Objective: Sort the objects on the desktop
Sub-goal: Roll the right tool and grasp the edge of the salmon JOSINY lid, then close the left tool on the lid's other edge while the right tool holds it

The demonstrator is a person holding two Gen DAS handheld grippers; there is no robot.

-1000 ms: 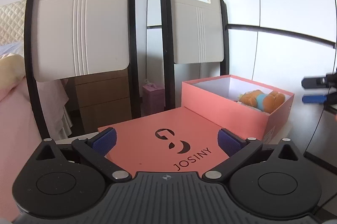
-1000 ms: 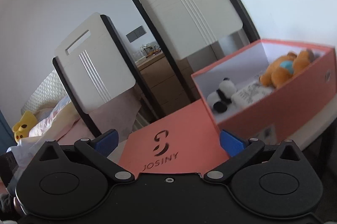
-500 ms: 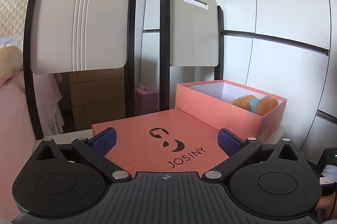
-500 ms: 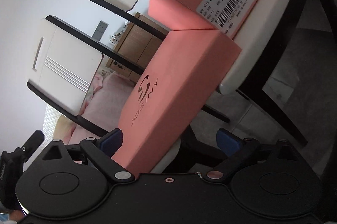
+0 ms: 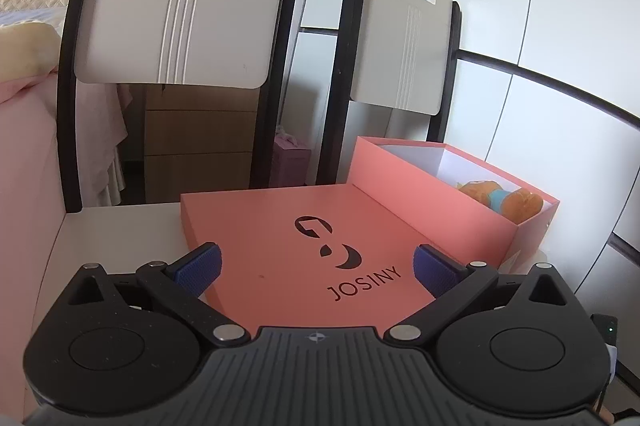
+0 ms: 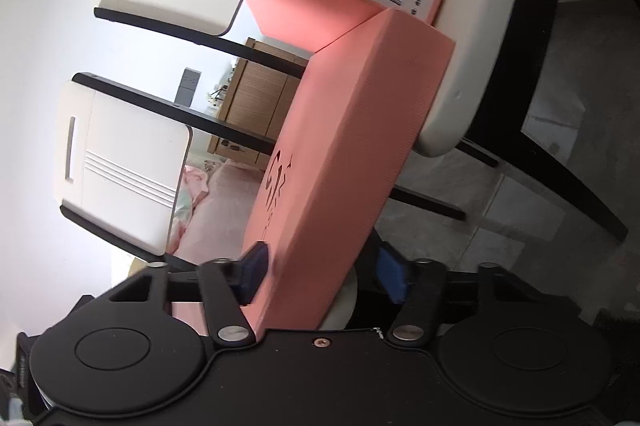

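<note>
L gripper [image 5: 316, 264] wide, R gripper [image 6: 324, 274] rolled sideways, wide

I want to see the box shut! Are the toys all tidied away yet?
Nearly. An orange toy already lies in the open box. The right gripper straddles the lid's edge, not yet clamped; the left gripper is open above it. The lid must go on.

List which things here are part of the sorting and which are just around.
In the job: lid, box, plush toy in the box, left claw, right claw straddling the lid's edge.

Just around: two chairs, wooden drawers, pink bedding.
</note>
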